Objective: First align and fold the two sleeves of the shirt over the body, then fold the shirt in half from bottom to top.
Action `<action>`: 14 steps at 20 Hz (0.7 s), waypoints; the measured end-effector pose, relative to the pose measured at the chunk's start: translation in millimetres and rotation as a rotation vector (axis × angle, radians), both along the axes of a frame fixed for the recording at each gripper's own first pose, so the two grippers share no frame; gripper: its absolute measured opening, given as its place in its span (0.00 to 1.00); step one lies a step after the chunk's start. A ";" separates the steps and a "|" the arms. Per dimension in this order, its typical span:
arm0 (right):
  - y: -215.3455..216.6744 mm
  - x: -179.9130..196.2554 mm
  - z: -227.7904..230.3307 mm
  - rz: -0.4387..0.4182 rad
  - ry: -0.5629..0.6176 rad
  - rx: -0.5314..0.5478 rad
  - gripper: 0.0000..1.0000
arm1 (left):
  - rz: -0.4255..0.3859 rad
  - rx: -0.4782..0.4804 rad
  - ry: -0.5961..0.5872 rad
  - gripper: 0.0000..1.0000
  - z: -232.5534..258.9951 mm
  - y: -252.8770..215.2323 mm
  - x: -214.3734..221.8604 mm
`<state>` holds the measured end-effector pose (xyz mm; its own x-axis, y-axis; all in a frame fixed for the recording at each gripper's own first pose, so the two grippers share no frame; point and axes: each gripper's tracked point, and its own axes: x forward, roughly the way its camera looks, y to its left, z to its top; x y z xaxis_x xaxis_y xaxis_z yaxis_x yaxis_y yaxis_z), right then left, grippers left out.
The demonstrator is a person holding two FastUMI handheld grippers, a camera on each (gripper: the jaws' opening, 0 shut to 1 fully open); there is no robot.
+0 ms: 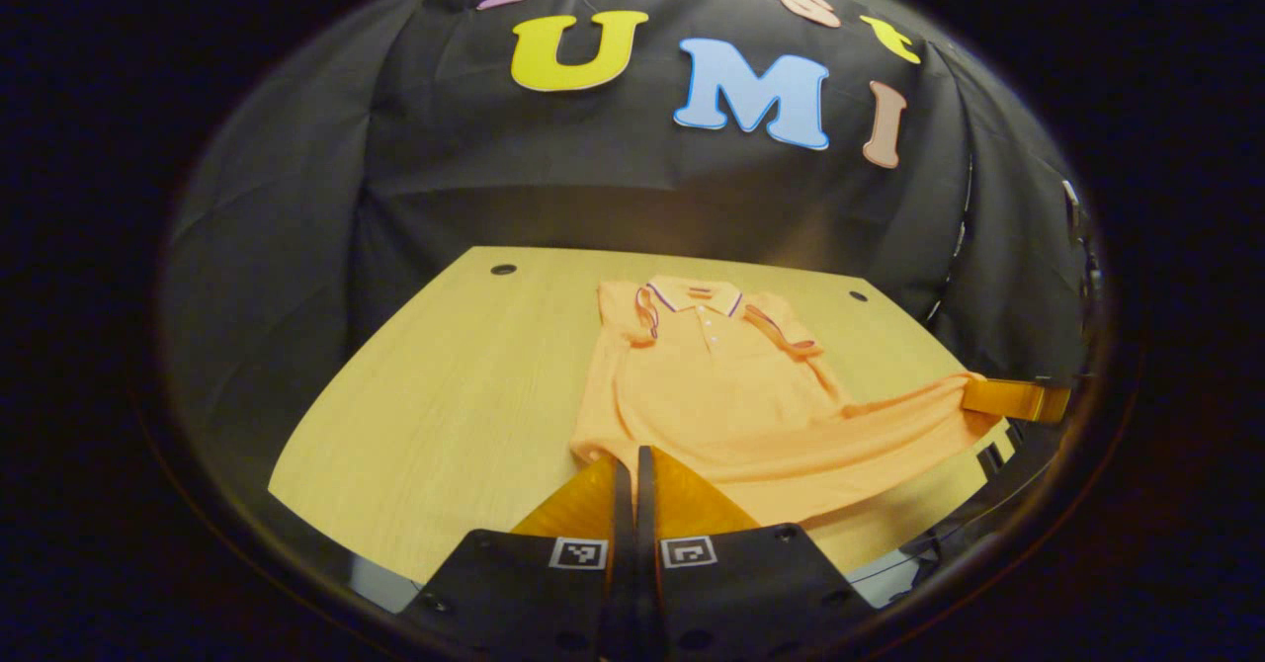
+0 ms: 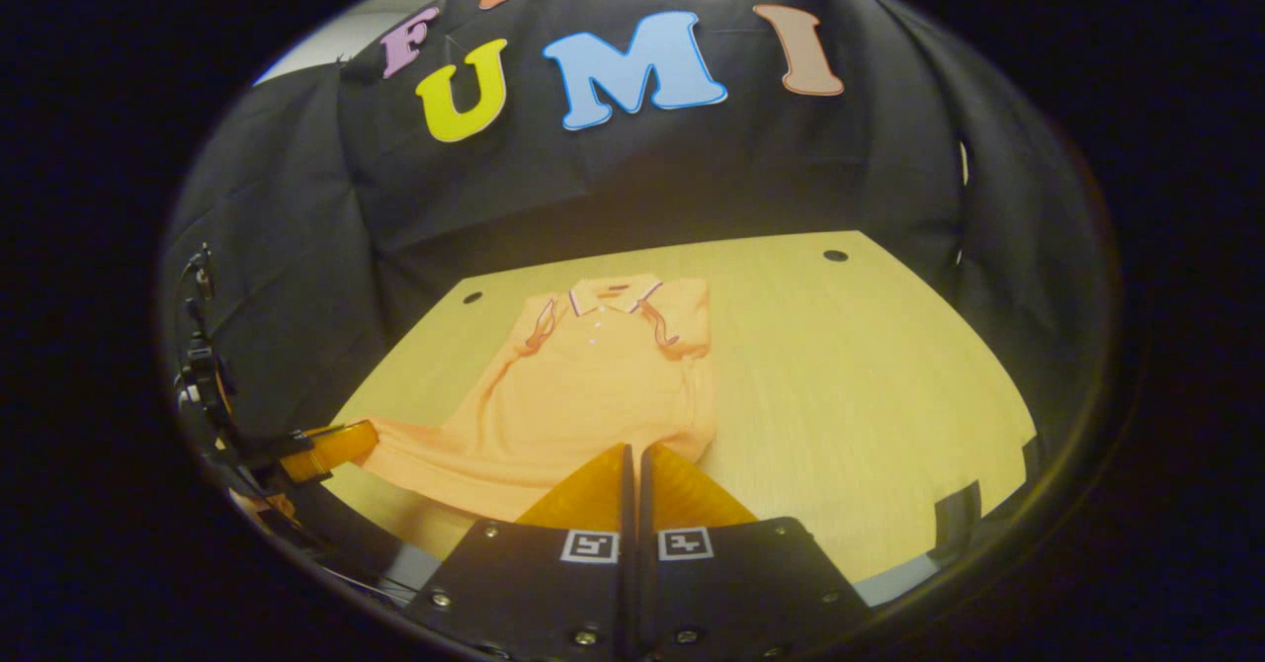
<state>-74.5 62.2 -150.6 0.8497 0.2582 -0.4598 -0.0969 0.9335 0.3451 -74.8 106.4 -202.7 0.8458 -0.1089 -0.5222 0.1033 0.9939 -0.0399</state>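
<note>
An orange polo shirt (image 1: 721, 385) lies face up on the wooden table (image 1: 445, 385), collar at the far side, both sleeves folded in over the chest. My left gripper (image 1: 632, 456) is shut on the hem's near left corner. In the left gripper view, my right gripper (image 1: 973, 392) pinches the other hem corner, which is pulled out sideways and raised off the table. The right gripper view shows the shirt (image 2: 583, 375) with my right gripper (image 2: 632, 453) shut on its hem. At the left there, my left gripper (image 2: 368, 438) holds the stretched corner.
Bare table (image 2: 870, 385) spreads to both sides of the shirt. Small round holes (image 1: 503, 269) sit near the table's far corners. Black cloth walls close the booth behind and beside the table. A stand with cables (image 2: 198, 375) is at the left edge.
</note>
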 end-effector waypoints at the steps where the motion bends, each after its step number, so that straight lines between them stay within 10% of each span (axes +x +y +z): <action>1: -2.1 10.7 6.1 -0.010 -0.007 -0.002 0.01 | -0.005 -0.006 -0.007 0.06 5.6 -1.5 13.0; 14: -4.7 172.6 58.5 -0.106 -0.055 -0.074 0.00 | -0.061 -0.105 -0.096 0.06 51.9 -4.7 214.0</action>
